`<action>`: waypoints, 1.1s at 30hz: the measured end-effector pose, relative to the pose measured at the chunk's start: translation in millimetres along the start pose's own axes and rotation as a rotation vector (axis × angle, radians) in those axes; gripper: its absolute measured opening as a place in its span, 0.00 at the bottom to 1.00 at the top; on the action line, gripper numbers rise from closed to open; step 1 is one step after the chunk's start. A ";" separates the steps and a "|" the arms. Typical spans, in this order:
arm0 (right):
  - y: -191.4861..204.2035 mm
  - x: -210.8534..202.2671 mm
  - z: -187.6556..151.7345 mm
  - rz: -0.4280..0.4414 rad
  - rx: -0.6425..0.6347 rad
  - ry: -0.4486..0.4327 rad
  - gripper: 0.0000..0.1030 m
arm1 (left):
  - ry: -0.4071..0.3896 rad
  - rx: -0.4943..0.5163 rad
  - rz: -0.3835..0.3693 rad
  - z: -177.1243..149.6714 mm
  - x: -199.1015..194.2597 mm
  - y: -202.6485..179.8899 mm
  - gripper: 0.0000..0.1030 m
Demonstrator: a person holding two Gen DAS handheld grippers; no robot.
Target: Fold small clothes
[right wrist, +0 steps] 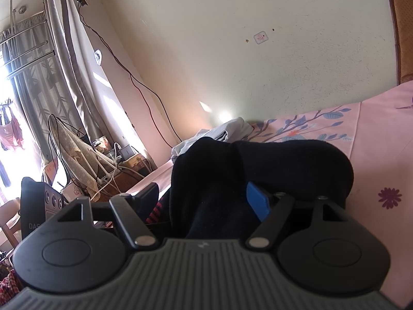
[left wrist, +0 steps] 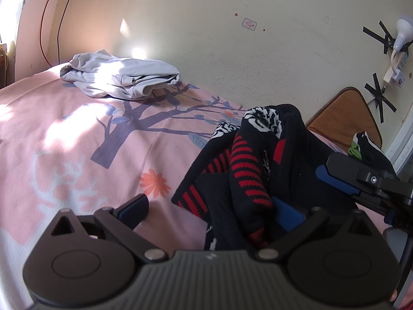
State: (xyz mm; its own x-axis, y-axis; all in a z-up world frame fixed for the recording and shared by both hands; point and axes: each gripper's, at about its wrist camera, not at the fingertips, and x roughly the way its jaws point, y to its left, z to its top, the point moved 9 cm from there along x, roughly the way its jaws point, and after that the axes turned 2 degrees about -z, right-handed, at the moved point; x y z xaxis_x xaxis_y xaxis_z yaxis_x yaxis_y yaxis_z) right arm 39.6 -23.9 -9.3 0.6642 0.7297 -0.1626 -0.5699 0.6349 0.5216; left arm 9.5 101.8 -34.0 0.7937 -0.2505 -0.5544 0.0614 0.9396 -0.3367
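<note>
From my left wrist camera, my left gripper (left wrist: 210, 213) stands wide open low over the bed. The black knit garment (left wrist: 247, 160), dark with red stripes and a white pattern, is heaped over my right-hand finger, but nothing is pinched; the other finger sits clear on the pink bedspread (left wrist: 77, 142). My right gripper (left wrist: 343, 178) shows just beyond the garment, its blue pad beside the cloth. I judge this garment is still bunched and unfolded, so the step in hand is getting hold of it. Next I need to find an edge or corner, close on it, and spread it flat. Well beyond the garment, by the wall, lies a pale folded garment (left wrist: 121, 77). To the garment's right stands a brown padded headboard (left wrist: 343, 113).

From my right wrist camera, my right gripper (right wrist: 206, 201) is also spread wide, the black cloth mounded between and over its fingers, not clamped. Past the garment, the bedspread runs to a cream wall (right wrist: 232, 51); left of it are curtains (right wrist: 59, 59) and a cluttered side table (right wrist: 116, 160).
</note>
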 end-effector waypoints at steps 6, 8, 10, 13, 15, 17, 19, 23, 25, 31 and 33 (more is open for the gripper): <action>0.2 0.1 0.0 0.000 0.000 0.000 0.76 | 0.000 0.000 0.000 0.1 -0.2 -0.2 1.00; 0.1 0.0 0.0 0.000 0.000 0.000 0.76 | 0.000 0.000 0.000 0.2 -0.2 -0.2 1.00; 0.4 0.1 -0.1 0.000 0.000 0.000 0.76 | 0.000 0.000 0.000 0.3 -0.2 -0.2 1.00; 0.2 0.1 0.0 0.000 0.000 0.000 0.76 | 0.000 0.000 0.000 0.4 -0.3 -0.3 1.00; 0.3 0.1 -0.1 0.000 0.000 0.000 0.76 | 0.000 0.000 0.000 0.6 -0.3 -0.3 1.00; 0.2 0.0 -0.1 0.000 0.000 0.000 0.76 | 0.000 0.000 0.000 0.7 -0.4 -0.3 1.00; 0.3 0.0 -0.1 0.000 0.000 0.000 0.77 | 0.001 0.000 0.000 0.8 -0.5 -0.3 1.00; 0.3 -0.2 -0.1 0.000 0.001 -0.002 0.77 | 0.002 0.000 0.000 1.1 -0.7 -0.7 1.00; 1.4 -2.6 0.5 -0.003 0.017 -0.003 0.76 | 0.007 0.002 -0.006 1.4 -0.9 -0.8 1.00; -3.2 -55.3 22.8 -0.081 0.062 -0.004 0.77 | 0.060 -0.018 -0.185 13.1 -22.3 -5.5 1.00; -14.9 -70.9 20.0 -0.134 0.053 0.019 0.79 | 0.055 -0.039 -0.240 21.6 -28.9 -8.8 1.00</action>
State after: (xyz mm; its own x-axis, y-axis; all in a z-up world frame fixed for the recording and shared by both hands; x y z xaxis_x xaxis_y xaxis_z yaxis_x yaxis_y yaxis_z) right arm 10.6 -90.1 11.2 0.7230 0.6442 -0.2498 -0.4500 0.7133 0.5373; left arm -0.9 105.8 1.4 0.7248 -0.4786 -0.4956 0.2196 0.8423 -0.4922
